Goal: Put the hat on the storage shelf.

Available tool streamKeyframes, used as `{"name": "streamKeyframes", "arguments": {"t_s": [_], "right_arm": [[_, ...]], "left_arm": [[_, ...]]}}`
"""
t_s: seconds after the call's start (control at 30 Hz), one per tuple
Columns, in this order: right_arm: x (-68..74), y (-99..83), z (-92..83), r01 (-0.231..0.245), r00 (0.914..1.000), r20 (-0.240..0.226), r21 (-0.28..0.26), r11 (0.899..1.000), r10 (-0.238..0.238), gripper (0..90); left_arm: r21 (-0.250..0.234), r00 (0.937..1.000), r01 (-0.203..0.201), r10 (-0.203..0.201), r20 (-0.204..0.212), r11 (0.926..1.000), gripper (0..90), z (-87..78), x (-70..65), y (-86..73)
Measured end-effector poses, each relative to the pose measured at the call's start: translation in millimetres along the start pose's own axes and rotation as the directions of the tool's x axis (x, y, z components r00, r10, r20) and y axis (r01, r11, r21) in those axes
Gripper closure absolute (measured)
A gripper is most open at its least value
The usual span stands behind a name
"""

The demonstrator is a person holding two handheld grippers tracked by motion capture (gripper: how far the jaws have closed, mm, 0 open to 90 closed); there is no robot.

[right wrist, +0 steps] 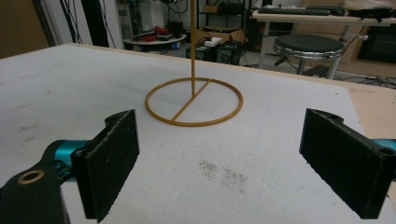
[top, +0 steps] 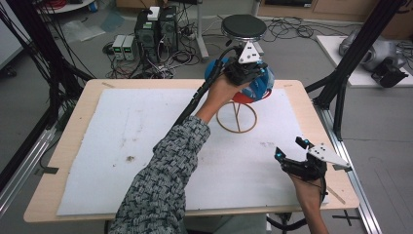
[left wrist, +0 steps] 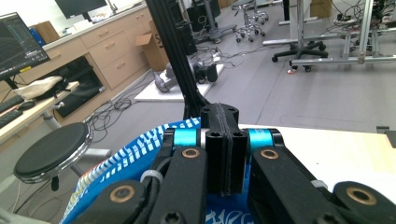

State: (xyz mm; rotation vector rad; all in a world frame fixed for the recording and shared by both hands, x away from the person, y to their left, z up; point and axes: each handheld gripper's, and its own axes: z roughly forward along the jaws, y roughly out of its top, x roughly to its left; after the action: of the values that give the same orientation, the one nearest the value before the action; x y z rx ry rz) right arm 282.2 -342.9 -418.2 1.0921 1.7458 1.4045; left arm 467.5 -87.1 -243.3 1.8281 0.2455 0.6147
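Left gripper [top: 247,68] jaws closed, empty, over globe [top: 260,85] at 12 o'clock. Right gripper [top: 291,148] wide open, empty, 4 o'clock.

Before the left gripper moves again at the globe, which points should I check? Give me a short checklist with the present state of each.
1. Left gripper at the globe: ok.
2. Left jaws shut, pads together: ok.
3. Anything pinched between the left jaws: cannot tell.
4. Stand with its ring flat on the white mat: ok.
5. Right gripper open, low over the mat, apart from the stand: ok.
6. Globe seated firmly on the stand: cannot tell.
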Motion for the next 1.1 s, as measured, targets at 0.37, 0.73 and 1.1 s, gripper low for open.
{"name": "streamKeyframes", "arguments": {"t_s": [0.37,0.73,1.1], "right_arm": [[1.4,0.1,1.1,0.005,1.0,-0.002,0.0,1.0,-0.005,11.1],[0.9,-0.3,1.1,0.003,1.0,-0.001,0.004,1.0,-0.003,11.0],[-0.5,2.4,5.7,-0.001,1.0,-0.006,-0.005,1.0,0.001,11.0]], "left_arm": [[-0.015,1.0,0.006,-0.006,-0.002,0.9999,83.5,-5.1,2.9,-4.2],[-0.027,0.9998,0.016,-0.016,-0.012,0.9995,66.6,-11.6,5.4,-7.3],[-0.025,0.9992,0.014,-0.014,-0.038,0.9996,52.0,-35.7,12.4,-9.2]]}}
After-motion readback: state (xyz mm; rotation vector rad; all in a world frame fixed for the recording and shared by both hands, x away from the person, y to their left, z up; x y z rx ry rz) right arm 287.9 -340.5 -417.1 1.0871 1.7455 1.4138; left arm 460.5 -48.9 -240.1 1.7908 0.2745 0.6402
